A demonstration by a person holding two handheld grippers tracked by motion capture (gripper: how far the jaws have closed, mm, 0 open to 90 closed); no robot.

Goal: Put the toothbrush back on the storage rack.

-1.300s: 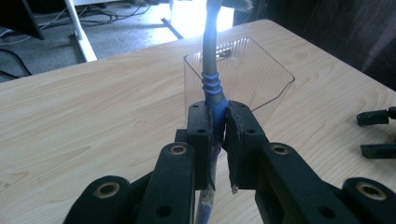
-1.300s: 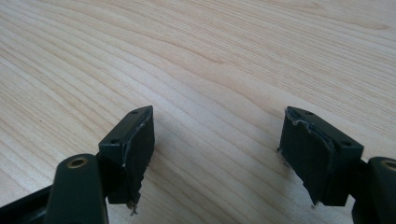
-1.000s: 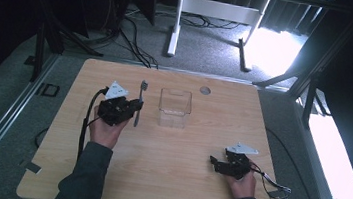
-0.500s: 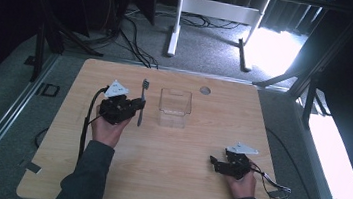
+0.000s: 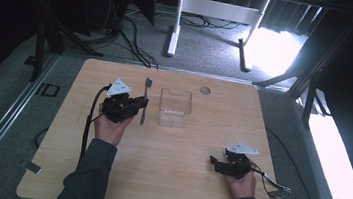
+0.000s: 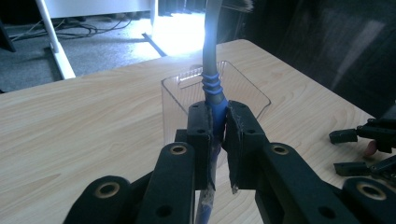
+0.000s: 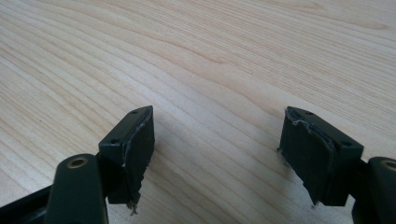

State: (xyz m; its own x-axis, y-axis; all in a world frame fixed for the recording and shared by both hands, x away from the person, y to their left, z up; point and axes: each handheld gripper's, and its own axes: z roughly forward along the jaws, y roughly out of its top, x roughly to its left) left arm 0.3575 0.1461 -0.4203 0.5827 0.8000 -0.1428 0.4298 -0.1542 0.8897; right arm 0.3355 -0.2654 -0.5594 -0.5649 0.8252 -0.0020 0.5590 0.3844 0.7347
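My left gripper (image 5: 139, 107) is shut on a toothbrush (image 5: 145, 100) with a grey-and-blue handle, held over the table at the left of centre, bristle head pointing away from me. In the left gripper view the pads (image 6: 201, 128) clamp the blue handle (image 6: 213, 95), and the toothbrush rises in front of a clear plastic box (image 6: 247, 91). That box (image 5: 174, 108) stands just to the right of the toothbrush. My right gripper (image 5: 215, 163) rests low near the table's front right. Its jaws stand wide apart over bare wood (image 7: 217, 140), with nothing between them.
The wooden table (image 5: 165, 179) has a small round hole (image 5: 205, 90) near its far edge. Cables trail from both grippers. Beyond the table are a white desk frame (image 5: 175, 24), dark stands and floor cables. The right gripper (image 6: 369, 140) shows at the right of the left gripper view.
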